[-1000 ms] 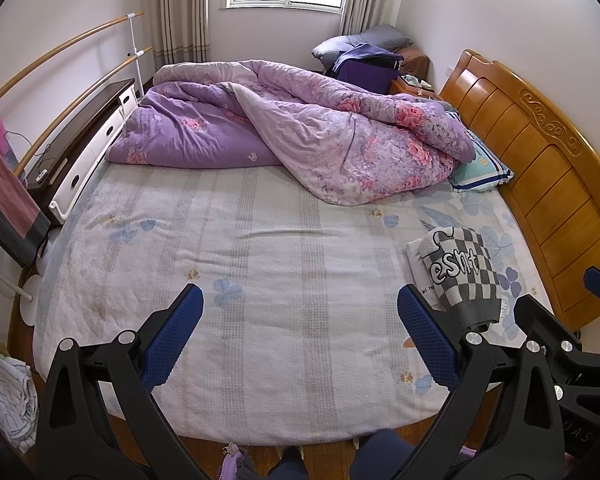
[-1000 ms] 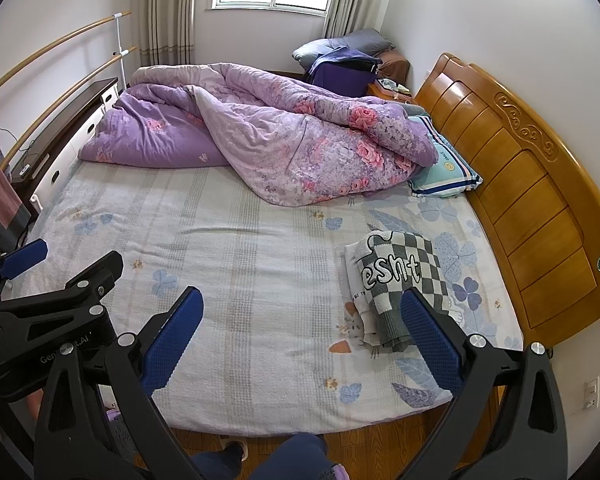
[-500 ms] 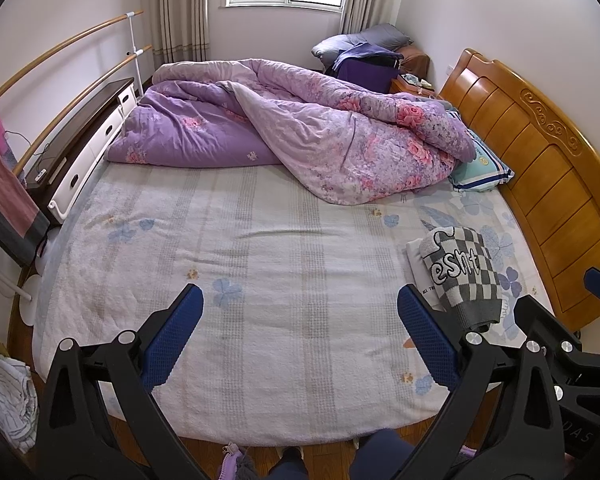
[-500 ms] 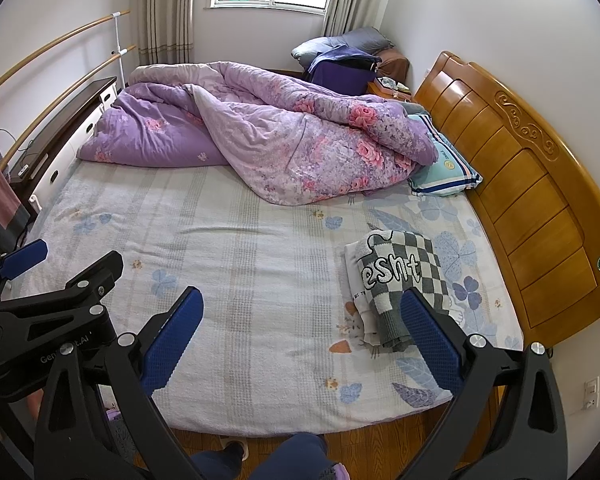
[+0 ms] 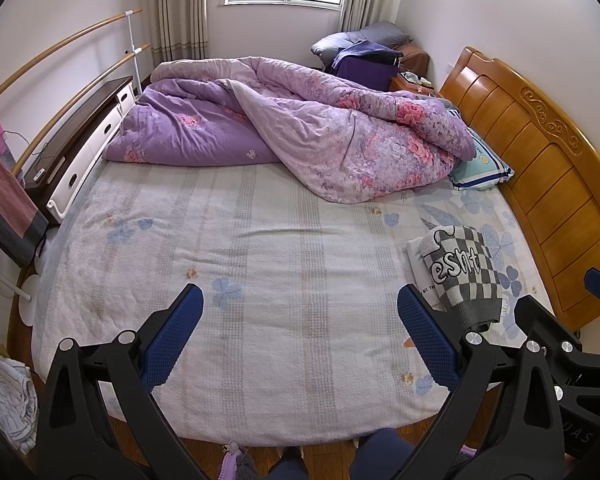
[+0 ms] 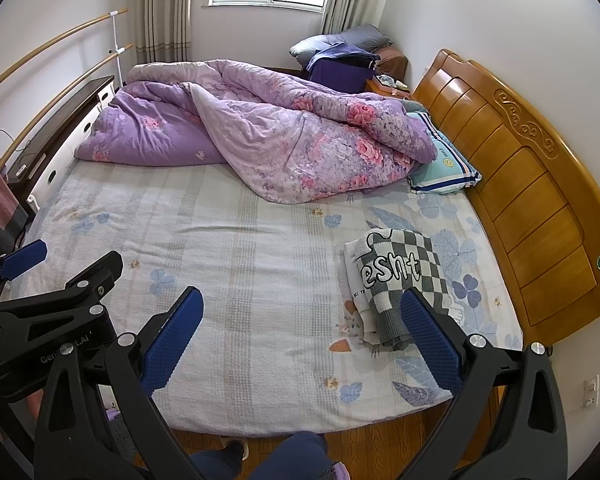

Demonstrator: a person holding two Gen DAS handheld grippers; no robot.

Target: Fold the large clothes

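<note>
A folded grey-and-white checkered sweater [image 5: 458, 270] [image 6: 400, 274] with white letters lies on a folded white garment [image 6: 356, 300] at the right side of the bed, near the headboard. My left gripper [image 5: 300, 336] hangs open above the bed's near edge, nothing between its blue pads. My right gripper [image 6: 300, 336] is open too, its right pad [image 6: 430, 336] overlapping the sweater's near end in view; it appears held above it. The right gripper's body shows at the left wrist view's right edge [image 5: 572, 360], and the left one's at the right wrist view's left [image 6: 44, 312].
A crumpled purple floral duvet [image 5: 300, 136] covers the far half of the bed [image 5: 260, 280]. A striped pillow [image 6: 446, 170] lies by the wooden headboard [image 6: 540, 200]. A dark cabinet [image 5: 80, 136] and rails stand left. Crumpled cloth [image 5: 4, 400] lies on the floor. A person's legs [image 6: 260, 460] show below.
</note>
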